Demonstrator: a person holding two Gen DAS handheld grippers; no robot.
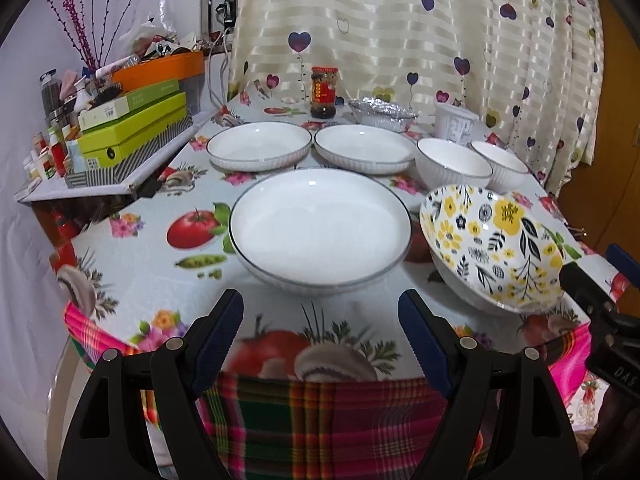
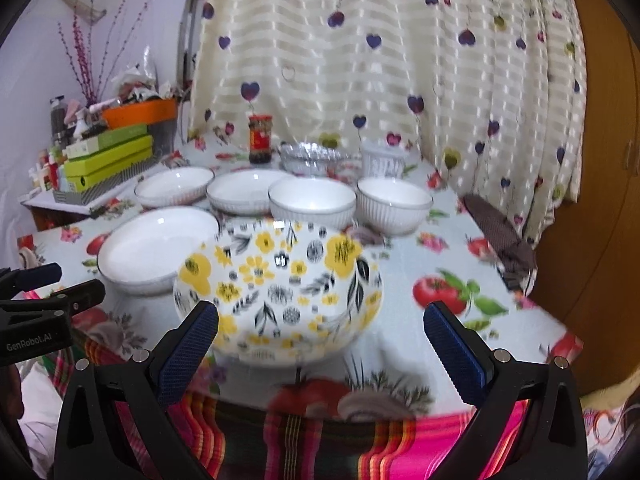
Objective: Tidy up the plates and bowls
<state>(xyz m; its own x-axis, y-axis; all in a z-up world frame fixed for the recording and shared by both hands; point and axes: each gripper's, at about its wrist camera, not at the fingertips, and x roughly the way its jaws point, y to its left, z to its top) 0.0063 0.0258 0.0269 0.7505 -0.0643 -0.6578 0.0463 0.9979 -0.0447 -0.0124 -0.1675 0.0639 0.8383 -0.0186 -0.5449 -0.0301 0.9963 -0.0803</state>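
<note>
A yellow-flowered bowl [image 1: 494, 246] [image 2: 280, 292] sits tilted toward me at the table's front right. A large white plate [image 1: 320, 226] [image 2: 154, 254] lies left of it. Behind stand two more white plates [image 1: 259, 145] [image 1: 364, 148] and two white ribbed bowls [image 1: 452, 164] [image 1: 502, 164]. My left gripper [image 1: 320, 344] is open and empty, just in front of the large plate. My right gripper [image 2: 320, 354] is open, its left fingertip [image 2: 196, 332] by the flowered bowl's near rim; I cannot tell whether it touches.
The table [image 1: 152, 280] has a fruit-print cloth. At the back stand a sauce jar [image 1: 324, 92], a foil tray [image 1: 380, 114] and a white cup [image 1: 454, 120]. Green boxes [image 1: 136, 128] and clutter fill a shelf at the left. A brown cloth [image 2: 502, 232] lies at the right edge.
</note>
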